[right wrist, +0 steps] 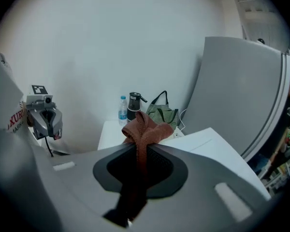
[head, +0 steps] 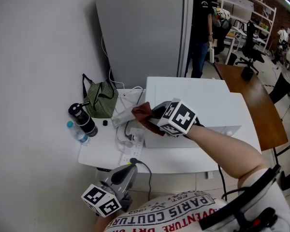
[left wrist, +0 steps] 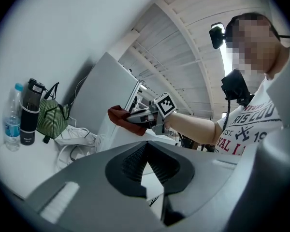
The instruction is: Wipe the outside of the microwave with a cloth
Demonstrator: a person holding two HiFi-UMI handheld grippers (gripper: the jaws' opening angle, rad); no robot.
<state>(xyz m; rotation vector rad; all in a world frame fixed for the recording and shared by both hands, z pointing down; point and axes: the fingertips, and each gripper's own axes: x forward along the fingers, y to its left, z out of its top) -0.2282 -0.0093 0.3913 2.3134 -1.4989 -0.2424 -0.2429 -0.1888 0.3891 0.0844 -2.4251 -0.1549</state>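
One white microwave (head: 198, 105) sits on one table (head: 99, 153) beside one green striped bag (head: 100, 100) and two bottles (head: 83, 120). Of two grippers, the right gripper (right wrist: 141, 149) pinches the single brown cloth (right wrist: 145, 129) at the microwave's upper left edge, the pinch plain only in its own view. The left gripper (left wrist: 147, 146), jaws pressed together on nothing, hangs near the table's front edge in the head view.

A brown cloth (right wrist: 145, 128) is clamped, bunched, between the jaws of the right gripper (right wrist: 137, 146). A white microwave (right wrist: 210, 144) is seen at right. A water bottle (right wrist: 123, 111), dark flask (right wrist: 134, 105) and striped bag (right wrist: 163, 115) are seen behind.
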